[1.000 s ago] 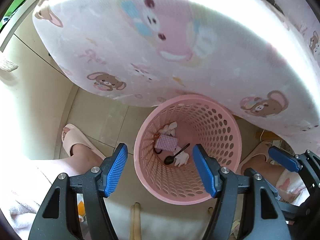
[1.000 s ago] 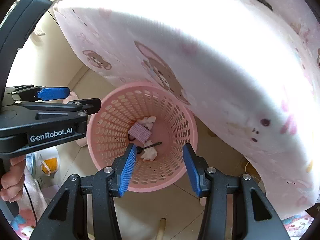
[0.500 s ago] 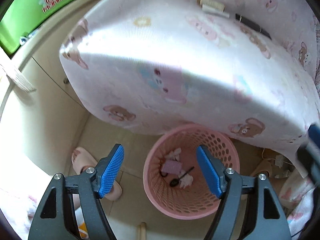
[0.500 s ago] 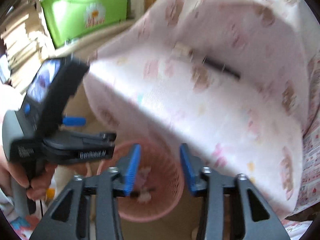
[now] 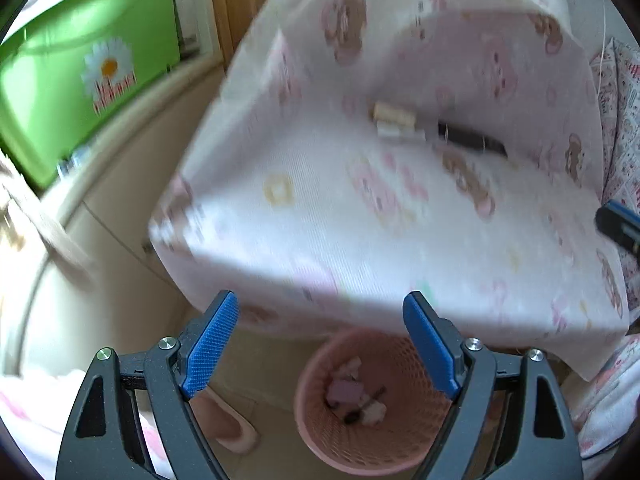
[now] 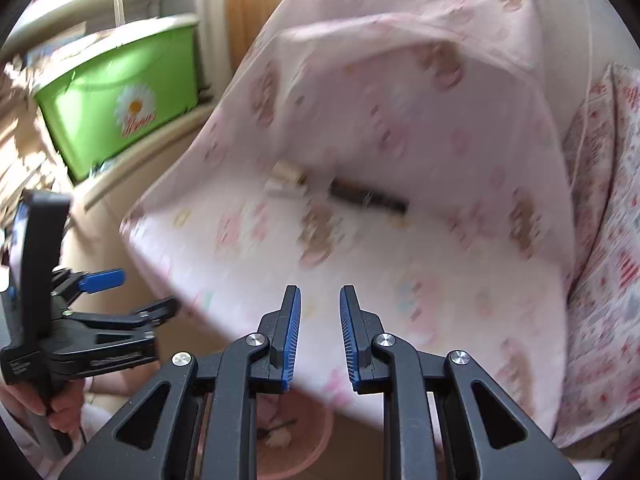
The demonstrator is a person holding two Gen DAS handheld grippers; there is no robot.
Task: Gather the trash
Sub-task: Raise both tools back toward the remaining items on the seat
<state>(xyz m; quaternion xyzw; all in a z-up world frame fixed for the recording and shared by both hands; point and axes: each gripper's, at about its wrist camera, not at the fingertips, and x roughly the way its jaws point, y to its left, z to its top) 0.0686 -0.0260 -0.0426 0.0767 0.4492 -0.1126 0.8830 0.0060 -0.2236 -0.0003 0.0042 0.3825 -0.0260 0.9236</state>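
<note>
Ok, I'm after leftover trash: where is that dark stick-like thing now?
The dark stick-like thing lies on the bear-print cover, just right of two small pale pieces, in both wrist views.

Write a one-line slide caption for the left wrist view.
Open left gripper above a pink basket holding scraps, facing a bear-print sheet with small items left on it.

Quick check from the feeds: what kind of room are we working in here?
Most likely a bedroom in a home. A bed or mattress with a pink bear-print sheet fills most of both views, a pink perforated wastebasket stands on the tiled floor beside it, and a green daisy storage bin sits on a shelf.
</note>
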